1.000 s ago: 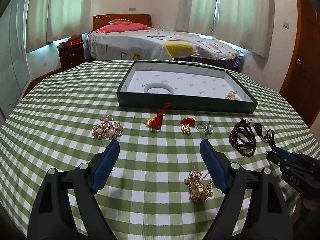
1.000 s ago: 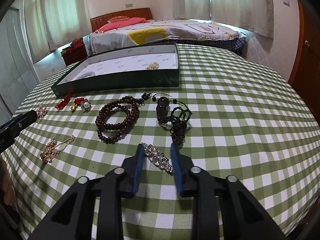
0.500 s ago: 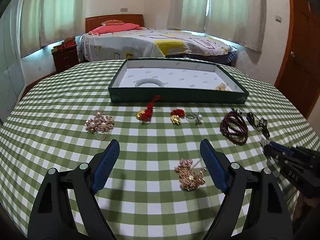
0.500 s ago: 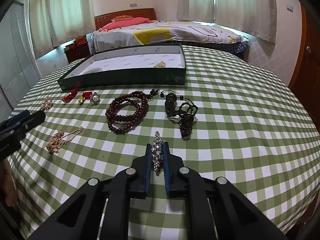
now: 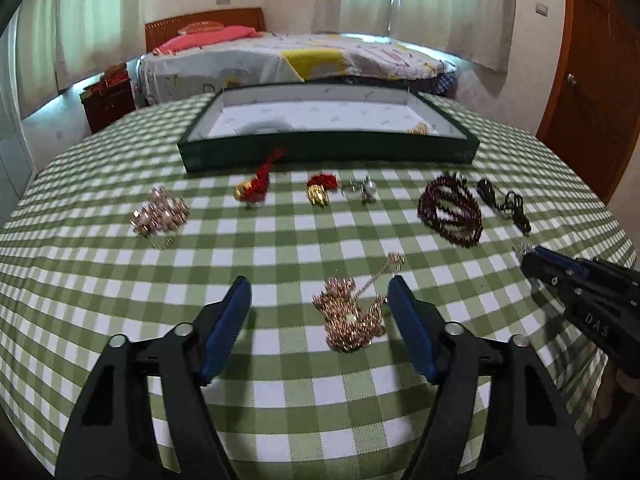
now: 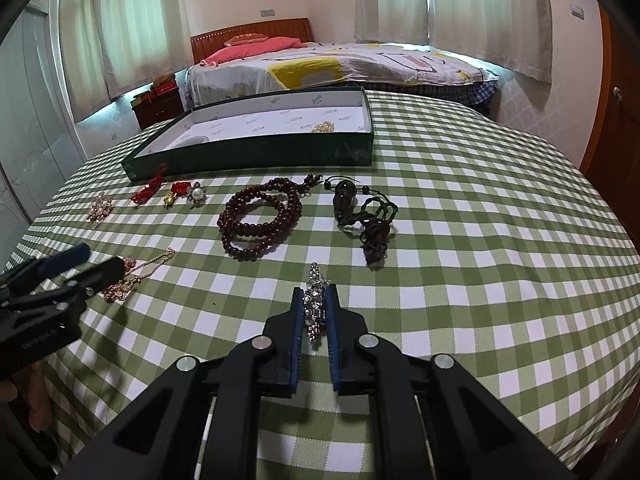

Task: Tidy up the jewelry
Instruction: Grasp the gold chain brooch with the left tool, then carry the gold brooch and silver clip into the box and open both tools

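The right gripper (image 6: 315,300) is clamped on a rhinestone brooch (image 6: 315,305) near the table's (image 6: 480,240) front edge. The left gripper (image 5: 319,294), jaws just closing yet clear of it, straddles a gold chain necklace (image 5: 352,320). The green tray (image 5: 328,152) sits toward the far edge

A bed (image 6: 340,66) (pink pillow) under pale curtained windows (image 6: 480,4), a wooden door (image 5: 596,80) to the right
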The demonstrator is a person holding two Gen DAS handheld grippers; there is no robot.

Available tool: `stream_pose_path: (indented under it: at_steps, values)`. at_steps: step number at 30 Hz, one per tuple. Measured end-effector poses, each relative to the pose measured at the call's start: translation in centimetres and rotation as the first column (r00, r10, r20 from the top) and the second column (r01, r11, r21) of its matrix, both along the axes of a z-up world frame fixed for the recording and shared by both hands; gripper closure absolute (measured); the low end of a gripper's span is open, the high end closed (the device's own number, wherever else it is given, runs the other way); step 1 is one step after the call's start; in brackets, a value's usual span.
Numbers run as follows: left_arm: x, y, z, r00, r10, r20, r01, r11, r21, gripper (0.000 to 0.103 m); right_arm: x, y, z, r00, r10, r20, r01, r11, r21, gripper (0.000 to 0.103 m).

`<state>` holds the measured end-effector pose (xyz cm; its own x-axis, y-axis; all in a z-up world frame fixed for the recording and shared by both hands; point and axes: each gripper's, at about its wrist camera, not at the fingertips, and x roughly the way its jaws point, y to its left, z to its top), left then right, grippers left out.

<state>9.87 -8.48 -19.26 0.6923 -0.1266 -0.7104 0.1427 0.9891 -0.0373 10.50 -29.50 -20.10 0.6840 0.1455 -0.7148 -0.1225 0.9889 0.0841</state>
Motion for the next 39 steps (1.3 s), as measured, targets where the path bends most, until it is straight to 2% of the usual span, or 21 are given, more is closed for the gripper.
stream_pose_path:
  at_steps: [2,6,8,12,14,16,22,25,30,39]
  values:
    - [0.1,0.0,-0.5,1.000,-0.002,-0.020,0.002,1.000,-0.002,0.040,-0.1,0.0,0.0,1.000,0.000,0.002,0.000,1.000,0.003,0.092]
    - [-0.3,-0.3,-0.7,1.000,-0.018,-0.010,0.019,1.000,0.017,0.040,-0.1,-0.1,0.0,1.000,-0.002,0.002,0.002,1.000,0.009,0.092]
    - [-0.4,-0.3,-0.6,1.000,-0.017,-0.003,0.017,1.000,0.022,0.053,-0.1,-0.1,-0.1,1.000,-0.003,0.001,0.003,1.000,0.013,0.092]
    - [-0.7,-0.2,-0.6,1.000,-0.022,0.009,0.022,1.000,0.019,0.067,-0.1,-0.1,-0.1,1.000,-0.002,0.000,0.002,1.000,0.016,0.092]
    - [-0.9,-0.3,-0.6,0.999,-0.040,0.014,0.040,0.999,0.018,0.080,-0.1,0.0,-0.1,1.000,-0.002,0.000,0.002,1.000,0.017,0.092]
    - [-0.9,-0.5,-0.6,0.999,-0.051,0.016,0.050,0.999,0.021,0.085,-0.2,0.0,-0.2,1.000,0.000,0.001,0.000,1.000,0.017,0.092]
    - [-1.0,0.0,-0.4,0.998,-0.060,0.016,0.060,0.998,-0.023,0.091,-0.3,0.1,0.0,1.000,-0.003,0.010,0.002,1.000,0.022,0.092]
    - [-1.3,0.1,0.1,0.997,-0.060,0.044,0.061,0.998,-0.027,0.094,-0.3,0.1,0.2,1.000,-0.005,0.018,0.004,1.000,0.023,0.092]
    - [-1.7,0.0,1.3,0.993,-0.068,0.093,0.069,0.998,-0.012,0.094,-0.4,0.1,0.6,0.999,-0.005,0.035,0.004,1.000,0.028,0.092]
    - [-1.4,0.8,2.5,0.992,-0.047,0.119,0.051,0.998,-0.032,0.095,-0.4,-0.1,1.0,0.999,-0.011,0.046,0.009,0.999,0.038,0.092]
